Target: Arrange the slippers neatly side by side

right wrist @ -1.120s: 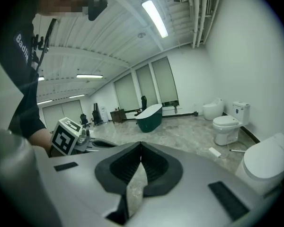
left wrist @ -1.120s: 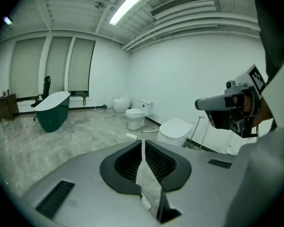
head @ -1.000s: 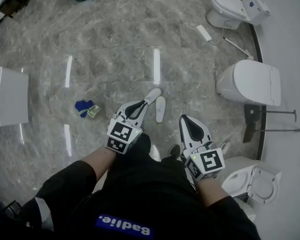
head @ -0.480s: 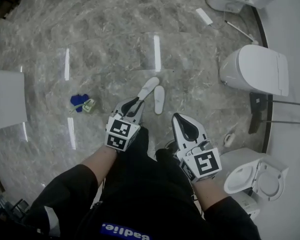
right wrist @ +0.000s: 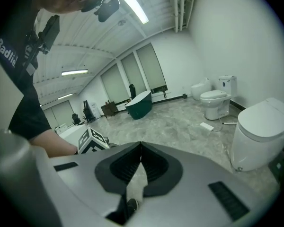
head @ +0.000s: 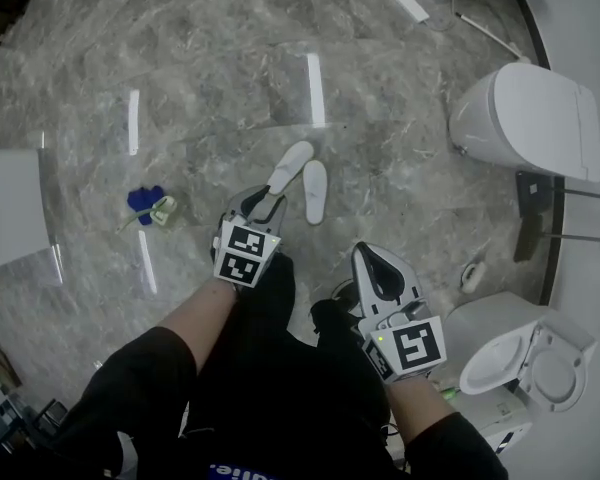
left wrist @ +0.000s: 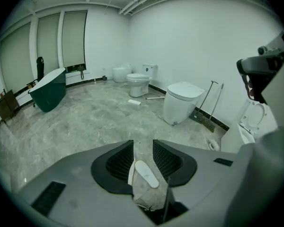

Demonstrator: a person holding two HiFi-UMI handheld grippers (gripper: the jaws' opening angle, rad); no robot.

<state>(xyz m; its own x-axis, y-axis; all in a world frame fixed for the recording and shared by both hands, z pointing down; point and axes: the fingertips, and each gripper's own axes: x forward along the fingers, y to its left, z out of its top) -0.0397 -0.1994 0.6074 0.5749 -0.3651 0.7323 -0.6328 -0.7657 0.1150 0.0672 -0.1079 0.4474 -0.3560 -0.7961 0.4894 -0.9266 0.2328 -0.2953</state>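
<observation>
Two white slippers lie on the grey marble floor. The left slipper [head: 288, 166] is slanted, and the right slipper [head: 315, 190] lies almost straight beside it, their far ends close together. My left gripper [head: 263, 203] is at the near end of the left slipper and its jaws are opening. In the left gripper view the right slipper [left wrist: 146, 174] shows through the gap of the left gripper [left wrist: 143, 143], and the left slipper's edge [left wrist: 131, 172] runs along the left pad without being pressed. My right gripper [head: 368, 255] hangs shut and empty over my legs; in its own view the right gripper [right wrist: 141, 145] has its jaws touching.
A closed white toilet [head: 525, 118] stands at the right and an open one [head: 530, 358] at the lower right. A long-handled brush [head: 532, 223] leans between them. A blue thing [head: 140, 203] lies on the floor to the left, near a white box [head: 10, 208]. A dark green tub [left wrist: 49, 89] stands far off.
The left gripper's jaws have opened and let go of the left slipper, which now lies on the floor. The right gripper dropped lower in the head view, still shut.
</observation>
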